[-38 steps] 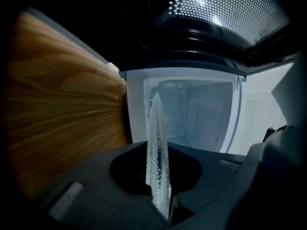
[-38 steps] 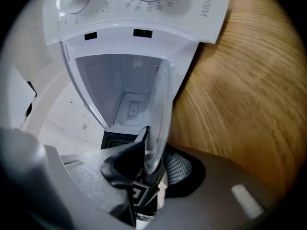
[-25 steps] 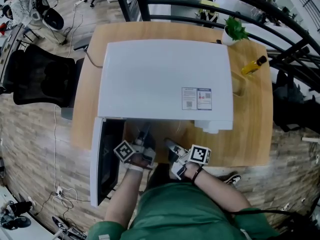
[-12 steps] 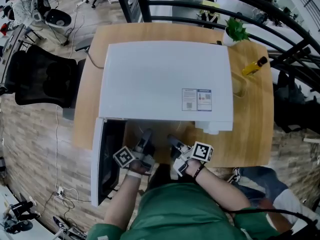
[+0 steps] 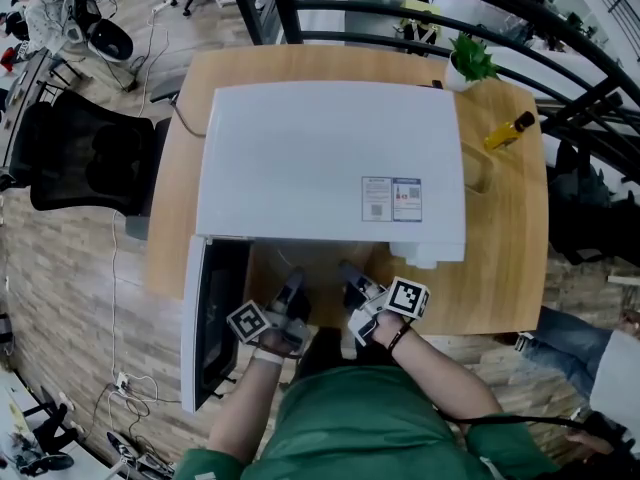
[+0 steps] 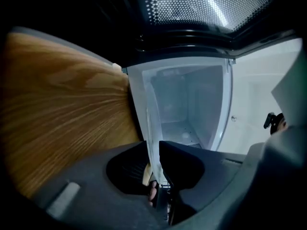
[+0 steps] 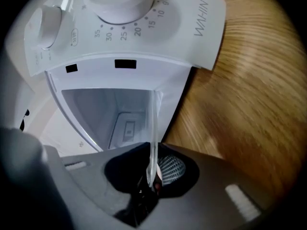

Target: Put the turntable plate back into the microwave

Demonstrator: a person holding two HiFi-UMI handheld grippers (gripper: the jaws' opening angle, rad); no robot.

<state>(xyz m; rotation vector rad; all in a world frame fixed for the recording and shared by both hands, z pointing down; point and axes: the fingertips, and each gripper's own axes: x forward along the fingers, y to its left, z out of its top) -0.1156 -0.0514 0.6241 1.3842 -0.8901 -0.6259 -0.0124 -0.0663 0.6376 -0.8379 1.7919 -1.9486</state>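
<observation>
I hold the clear glass turntable plate [image 5: 318, 276] between both grippers, just in front of the open white microwave [image 5: 330, 158]. In the left gripper view the plate's rim [image 6: 152, 128] runs down between the jaws. Those jaws have just been closing, and the left gripper [image 5: 292, 290] is shut on the rim. My right gripper [image 5: 352, 278] is shut on the opposite rim [image 7: 154, 143]. Both grippers look into the bare cavity [image 6: 192, 104], which also shows below the dial panel [image 7: 124, 13] in the right gripper view.
The microwave door [image 5: 210, 318] hangs open to the left, past the wooden table [image 5: 505, 258] edge. A potted plant [image 5: 470, 63] and a yellow bottle [image 5: 508, 130] stand at the back right. A black chair [image 5: 85, 153] is on the left.
The left gripper has drawn back a little toward me, while the right one has edged toward the microwave. Someone's leg has come into view at the lower right.
</observation>
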